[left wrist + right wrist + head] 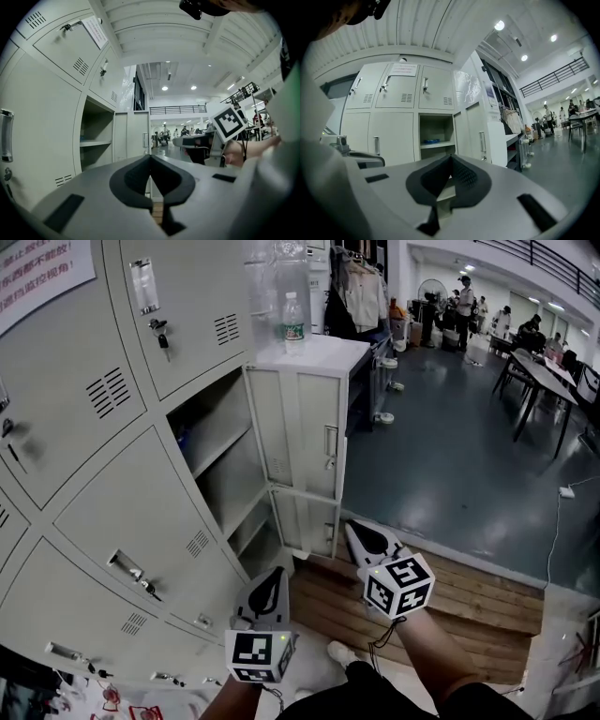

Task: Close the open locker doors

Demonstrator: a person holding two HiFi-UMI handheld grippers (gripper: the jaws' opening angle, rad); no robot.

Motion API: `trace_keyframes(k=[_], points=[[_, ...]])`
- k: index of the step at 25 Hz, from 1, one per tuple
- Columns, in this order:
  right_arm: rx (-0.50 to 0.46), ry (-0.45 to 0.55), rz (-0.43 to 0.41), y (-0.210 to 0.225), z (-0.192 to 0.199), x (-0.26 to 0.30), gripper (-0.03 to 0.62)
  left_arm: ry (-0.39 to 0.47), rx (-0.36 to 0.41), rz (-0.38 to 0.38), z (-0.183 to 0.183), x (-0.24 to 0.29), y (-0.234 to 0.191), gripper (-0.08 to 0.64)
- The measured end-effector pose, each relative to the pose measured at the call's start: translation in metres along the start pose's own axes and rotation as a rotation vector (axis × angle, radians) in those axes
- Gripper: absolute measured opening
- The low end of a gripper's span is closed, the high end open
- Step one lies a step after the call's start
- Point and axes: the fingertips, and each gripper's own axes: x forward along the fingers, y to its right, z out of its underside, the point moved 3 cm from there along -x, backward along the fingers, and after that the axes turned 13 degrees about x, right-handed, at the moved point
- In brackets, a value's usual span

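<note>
A bank of grey lockers [112, 474] fills the left of the head view. At its far end two doors stand swung out: an upper door [300, 432] and a lower door [305, 521]. Beside them the shelved compartment [220, 442] is open. My left gripper [274, 571] is shut and empty, low in front of the lockers. Just short of the lower door, my right gripper [351, 527] is also shut and empty. The left gripper view has its jaws [150, 157] closed before the open compartment [96, 136]. The right gripper view has closed jaws [451, 157], the compartment [436, 133] and the door [476, 136].
A water bottle [293, 322] stands on a white top [323, 354] behind the open doors. A wooden platform [450, 606] lies under the grippers, with a shoe [339, 652] on it. Tables [544, 371] and people [464, 301] are across the dark floor; a cable plug [566, 491] lies at right.
</note>
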Motion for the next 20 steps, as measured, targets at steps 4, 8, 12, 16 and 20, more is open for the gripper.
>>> trace_keyframes(k=[4, 8, 12, 16, 20], points=[[0.012, 0.005, -0.010, 0.022, -0.010, 0.016, 0.000, -0.004, 0.001, 0.002, -0.003, 0.020, 0.004, 0.005], [0.017, 0.012, -0.019, 0.046, -0.020, 0.034, 0.000, 0.008, -0.004, 0.004, -0.007, 0.043, 0.006, 0.003], [0.016, 0.006, -0.030, 0.066, -0.027, 0.052, 0.000, 0.006, -0.011, -0.004, -0.008, 0.066, 0.006, 0.003], [0.010, 0.003, -0.042, 0.084, -0.035, 0.068, 0.000, 0.007, -0.019, -0.008, -0.009, 0.089, 0.007, 0.004], [0.008, 0.014, -0.060, 0.098, -0.042, 0.085, 0.000, 0.009, -0.019, -0.013, -0.006, 0.109, 0.004, 0.003]])
